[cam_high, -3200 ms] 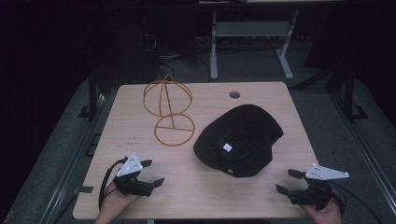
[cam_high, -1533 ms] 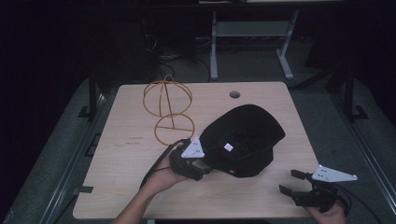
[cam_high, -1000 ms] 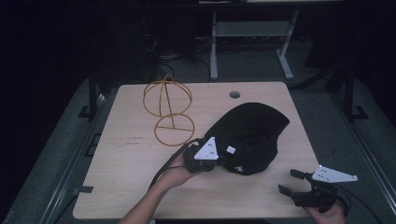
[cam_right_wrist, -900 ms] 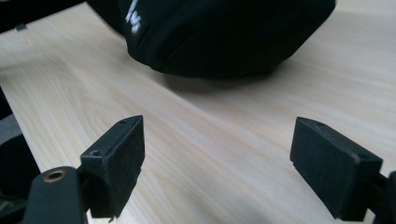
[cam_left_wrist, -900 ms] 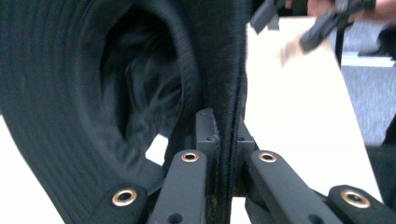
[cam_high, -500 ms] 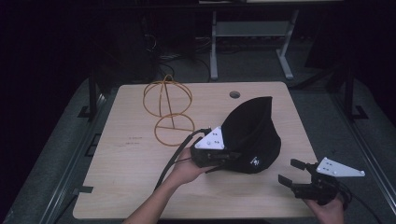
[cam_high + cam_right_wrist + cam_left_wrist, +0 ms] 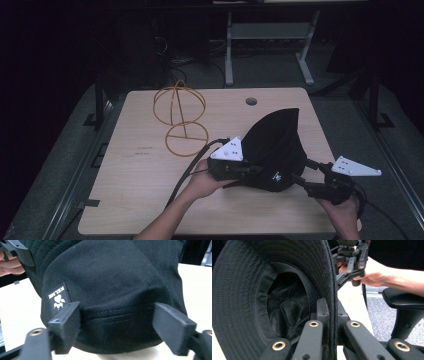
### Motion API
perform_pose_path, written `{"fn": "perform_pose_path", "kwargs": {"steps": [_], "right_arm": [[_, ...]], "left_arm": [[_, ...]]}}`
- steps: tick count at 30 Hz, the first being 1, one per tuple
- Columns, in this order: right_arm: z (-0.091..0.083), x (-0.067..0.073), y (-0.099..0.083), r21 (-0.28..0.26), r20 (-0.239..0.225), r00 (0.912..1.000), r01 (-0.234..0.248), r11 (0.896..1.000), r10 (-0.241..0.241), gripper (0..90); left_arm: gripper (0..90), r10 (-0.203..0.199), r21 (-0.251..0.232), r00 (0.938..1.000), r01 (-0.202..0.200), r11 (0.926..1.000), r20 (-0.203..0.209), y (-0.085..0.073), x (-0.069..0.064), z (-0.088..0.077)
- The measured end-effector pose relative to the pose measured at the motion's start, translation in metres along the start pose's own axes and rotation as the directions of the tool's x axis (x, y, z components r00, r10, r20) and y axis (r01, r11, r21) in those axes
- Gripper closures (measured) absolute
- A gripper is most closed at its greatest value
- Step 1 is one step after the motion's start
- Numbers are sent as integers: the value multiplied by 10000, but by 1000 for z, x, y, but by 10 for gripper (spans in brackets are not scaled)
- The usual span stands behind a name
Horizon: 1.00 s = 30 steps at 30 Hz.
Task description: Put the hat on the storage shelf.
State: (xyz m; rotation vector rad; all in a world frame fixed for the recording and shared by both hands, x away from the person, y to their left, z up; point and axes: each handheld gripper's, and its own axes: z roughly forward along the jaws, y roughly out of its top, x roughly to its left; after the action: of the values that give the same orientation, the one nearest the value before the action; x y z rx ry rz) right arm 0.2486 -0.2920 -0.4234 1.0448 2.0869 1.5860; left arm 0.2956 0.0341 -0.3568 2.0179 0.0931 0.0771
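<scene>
Table (image 7: 150, 200) holds wire stand (image 7: 180, 117) at far left, bare. Hat (image 7: 275, 145) tipped up near right, brim pinched in my left gripper (image 7: 247, 171). My right gripper (image 7: 300, 175) just closing, spread around crown. Placing on stand remains.

One black hat (image 7: 274, 150) is standing tilted on the table (image 7: 140, 200), and there is only that single hat. One wire hat stand (image 7: 180, 120) is sitting to the left of the hat, well apart from it. Two grippers are working at the hat: the left gripper (image 7: 245, 170) at its left edge and the right gripper (image 7: 300, 177) at its right. Two hands are holding them. One round hole (image 7: 251, 101) is showing in the table beyond the hat.
</scene>
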Motion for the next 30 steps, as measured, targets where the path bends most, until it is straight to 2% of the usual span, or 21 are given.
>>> {"fn": "perform_pose_path", "kwargs": {"steps": [2,3,4,5,6,11,16,20,22,23,30], "right_arm": [[4,0,-2,11,-27,10000,77,10000,-77,394],[9,1,-3,129,150,9997,193,9997,-195,485],[11,1,-4,222,216,9994,257,9994,-262,534],[13,2,-4,262,303,9988,366,9990,-374,573],[13,2,-4,262,303,9988,366,9990,-374,573],[21,7,-4,392,408,9962,755,9964,-771,818],[17,9,-1,172,474,9953,835,9964,-842,845],[13,11,2,-1,505,9952,842,9964,-841,850],[12,12,3,-60,483,9955,818,9966,-814,852],[11,12,4,-182,402,9967,707,9973,-699,853],[7,14,13,-405,340,9970,716,9966,-702,856]], "left_arm": [[871,33,13,10000,-33,10000,-4,0,0,1],[871,30,0,10000,-30,10000,34,0,0,1],[871,30,0,10000,-30,10000,34,0,0,1],[871,45,3,10000,-45,10000,39,0,0,1],[871,70,7,10000,-70,10000,42,0,0,2],[870,72,90,10000,-72,9999,-67,-1,0,1],[859,64,173,9993,-58,9998,-358,-3,0,-3],[794,55,316,9977,-34,9995,-678,-4,-1,-9],[735,38,397,9959,-2,9992,-907,-5,-1,-12],[677,7,513,9936,51,9987,-1129,-7,-2,-15],[490,-148,613,9878,245,9978,-1547,-14,-6,-31]]}}
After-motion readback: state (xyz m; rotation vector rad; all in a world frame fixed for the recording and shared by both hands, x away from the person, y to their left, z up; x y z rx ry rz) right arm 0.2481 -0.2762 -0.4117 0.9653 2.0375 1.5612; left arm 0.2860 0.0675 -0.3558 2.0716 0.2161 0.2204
